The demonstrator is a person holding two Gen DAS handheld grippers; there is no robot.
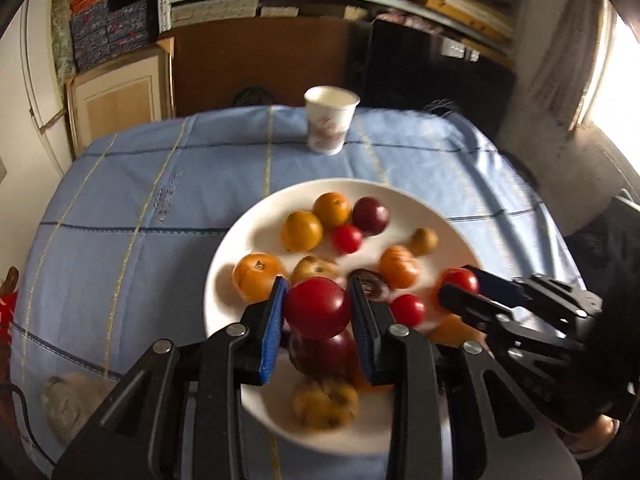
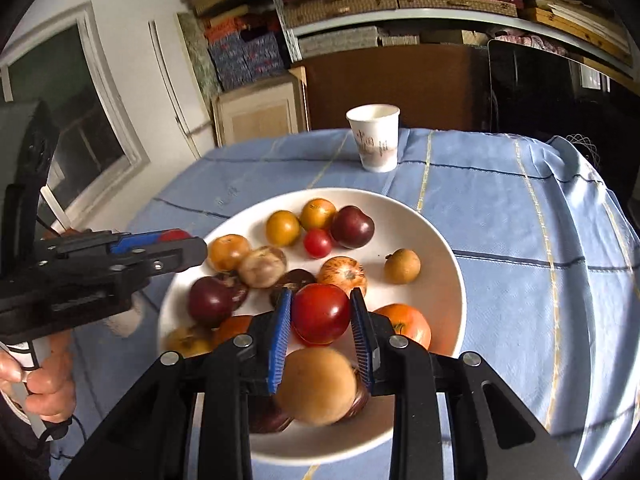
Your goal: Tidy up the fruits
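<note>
Two tools work over a round tabletop (image 1: 120,208) with a light blue cloth that has thin dark and yellow lines. A white paper cup (image 1: 330,120) stands upright at the far side of the cloth. Behind it are a brown board and shelves full of stacked boxes. A bright window is off to the right.

A big white plate (image 1: 244,240) sits near the front edge, full of small fruits. Some are orange, some red, some dark purple, some brownish yellow. They lie loose, a few touching.

The left tool (image 1: 318,308) squeezes a shiny red fruit (image 1: 317,307) between its blue pads, above the plate. The right tool (image 2: 321,314) pinches another red fruit (image 2: 320,313) the same way, over the near side of the plate.
</note>
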